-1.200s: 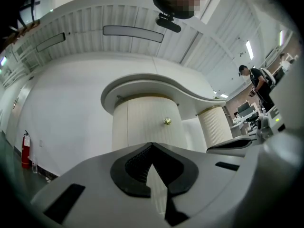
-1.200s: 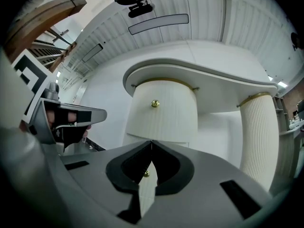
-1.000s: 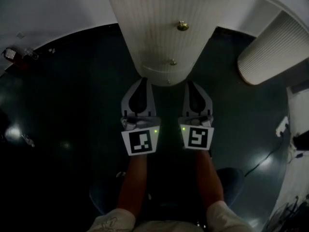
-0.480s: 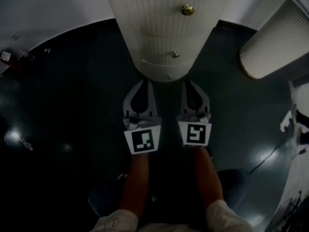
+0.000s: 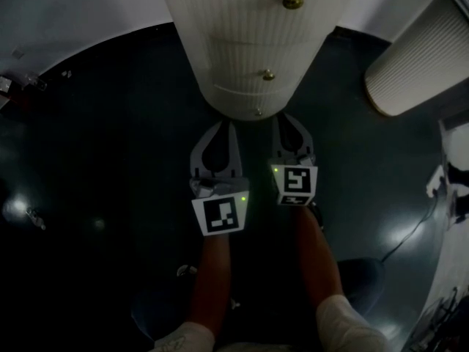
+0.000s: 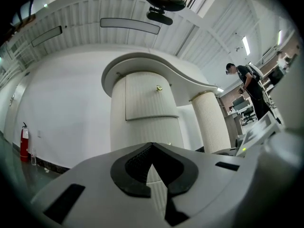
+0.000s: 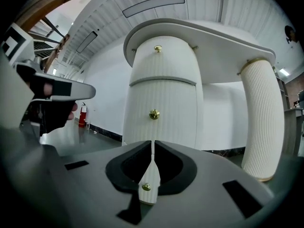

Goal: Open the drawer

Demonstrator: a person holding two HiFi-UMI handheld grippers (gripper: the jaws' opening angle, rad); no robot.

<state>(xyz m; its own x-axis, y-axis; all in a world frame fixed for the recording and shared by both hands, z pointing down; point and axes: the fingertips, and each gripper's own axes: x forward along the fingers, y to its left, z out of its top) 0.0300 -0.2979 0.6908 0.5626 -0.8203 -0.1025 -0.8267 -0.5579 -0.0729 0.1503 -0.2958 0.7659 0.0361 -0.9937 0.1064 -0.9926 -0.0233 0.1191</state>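
Drawer shut, brass knob; left tongs, right tongs closed, empty (ribbed column alongside).

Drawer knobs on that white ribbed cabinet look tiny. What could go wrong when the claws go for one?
The right claw and left claw are both shut; unless one opens, it may just bump a knob. The gold knobs are small, round and shiny, so a grip might slip off. Three sit stacked on the cabinet, so the wrong one could get pulled.

Matt cream ribbed drawer fronts, polished brass knob at twelve o'clock, glossy dark floor mirroring lights.
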